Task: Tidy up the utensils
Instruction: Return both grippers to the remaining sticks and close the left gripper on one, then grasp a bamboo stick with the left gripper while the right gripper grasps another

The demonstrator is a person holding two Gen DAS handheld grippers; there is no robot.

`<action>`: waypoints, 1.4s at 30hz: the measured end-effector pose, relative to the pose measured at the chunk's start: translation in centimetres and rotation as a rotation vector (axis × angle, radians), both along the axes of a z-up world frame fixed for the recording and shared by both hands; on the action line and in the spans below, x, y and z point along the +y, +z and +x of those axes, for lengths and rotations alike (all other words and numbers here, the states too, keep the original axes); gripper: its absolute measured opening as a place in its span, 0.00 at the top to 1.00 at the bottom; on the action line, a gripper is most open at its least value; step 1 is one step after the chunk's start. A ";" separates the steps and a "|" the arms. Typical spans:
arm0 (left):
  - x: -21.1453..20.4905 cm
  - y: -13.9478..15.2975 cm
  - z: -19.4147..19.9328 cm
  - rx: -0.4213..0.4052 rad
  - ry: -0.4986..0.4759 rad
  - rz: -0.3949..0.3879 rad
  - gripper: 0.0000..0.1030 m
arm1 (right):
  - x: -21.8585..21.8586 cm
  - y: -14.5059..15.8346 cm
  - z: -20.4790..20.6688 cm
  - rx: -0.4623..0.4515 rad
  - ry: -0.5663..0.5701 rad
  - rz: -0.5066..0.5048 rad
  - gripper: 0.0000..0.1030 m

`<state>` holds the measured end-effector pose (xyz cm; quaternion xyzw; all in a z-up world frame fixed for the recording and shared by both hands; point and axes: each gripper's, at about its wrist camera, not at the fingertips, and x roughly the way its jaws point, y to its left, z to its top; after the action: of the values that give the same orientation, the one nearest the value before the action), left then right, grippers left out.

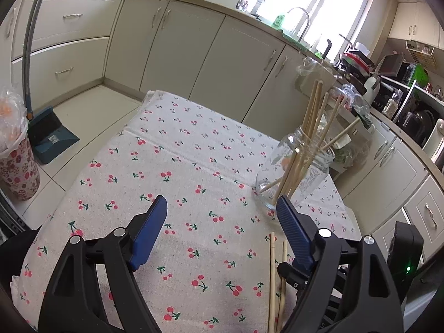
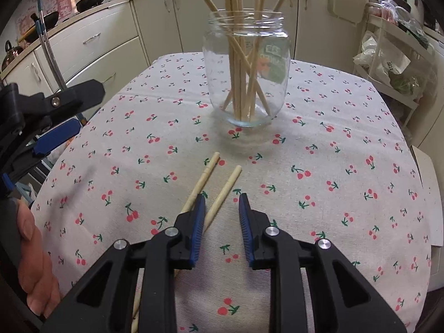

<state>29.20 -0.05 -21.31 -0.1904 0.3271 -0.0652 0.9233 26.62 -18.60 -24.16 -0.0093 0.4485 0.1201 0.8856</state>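
A clear glass jar (image 2: pixel 245 75) stands on the cherry-print tablecloth (image 2: pixel 333 166) and holds several wooden chopsticks (image 2: pixel 238 63). It also shows in the left wrist view (image 1: pixel 294 172). Two loose chopsticks (image 2: pixel 224 191) lie flat on the cloth before the jar; they show in the left wrist view too (image 1: pixel 273 277). My right gripper (image 2: pixel 222 202) is open, low over the cloth, with one loose chopstick between its jaws and the other under the left finger. My left gripper (image 1: pixel 222 208) is open and empty, left of the jar; it also appears in the right wrist view (image 2: pixel 63 111).
Cream kitchen cabinets (image 1: pixel 194 44) run behind the table. A dustpan (image 1: pixel 50 136) and a lined floral bin (image 1: pixel 16 163) stand on the floor at the left. A wire rack with bags (image 2: pixel 388 63) stands at the right. A cluttered counter (image 1: pixel 402 97) lies beyond the jar.
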 end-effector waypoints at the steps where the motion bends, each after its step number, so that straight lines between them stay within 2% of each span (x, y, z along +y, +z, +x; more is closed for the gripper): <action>1: -0.3 -0.1 0.1 0.010 -0.016 0.000 0.25 | -0.1 0.0 0.0 0.001 0.005 -0.002 0.78; 4: -1.6 -0.2 0.7 0.036 -0.073 0.035 0.25 | -0.3 0.0 -0.1 -0.003 0.042 -0.034 0.84; 8: -4.2 -1.1 1.6 0.104 -0.170 0.116 0.25 | -2.3 0.0 -0.4 -0.011 0.098 -0.081 0.84; 13: -6.8 -2.3 2.7 0.169 -0.237 0.198 0.25 | -6.0 -0.1 -0.3 -0.013 0.129 -0.047 0.84; 19: -10.5 -3.3 3.5 0.206 -0.315 0.357 0.26 | -7.2 0.0 0.0 0.003 0.101 0.015 0.86; 21: -11.3 -3.7 3.7 0.214 -0.335 0.391 0.36 | -7.1 0.0 -0.2 0.001 0.082 0.020 0.86; 23: -11.8 -4.0 3.9 0.210 -0.346 0.423 0.50 | -6.9 0.0 -0.3 0.001 0.061 0.022 0.86; 24: -12.0 -4.0 3.9 0.207 -0.350 0.437 0.53 | -6.9 0.0 -0.3 -0.001 0.060 0.018 0.86; 26: -11.8 -3.8 4.1 0.203 -0.365 0.427 0.79 | -6.6 0.0 -0.5 -0.013 0.072 0.000 0.86; 28: -11.2 -3.8 4.4 0.212 -0.372 0.410 0.91 | -6.3 0.1 -0.6 -0.013 0.100 0.001 0.86; 31: -10.1 -3.7 4.8 0.231 -0.408 0.362 0.95 | -5.9 0.1 -0.6 -0.006 0.131 -0.006 0.87; 36: -9.4 -3.7 5.0 0.253 -0.432 0.359 0.95 | -6.4 0.3 -0.1 0.044 0.083 0.034 0.87; 42: -10.5 -3.5 5.3 0.264 -0.424 0.421 0.92 | -5.7 0.3 0.3 0.062 0.030 0.004 0.86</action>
<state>34.53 -10.55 -24.77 0.0704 0.4828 -0.1618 0.8578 26.96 -24.31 -23.82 -0.0103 0.4754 0.1346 0.8693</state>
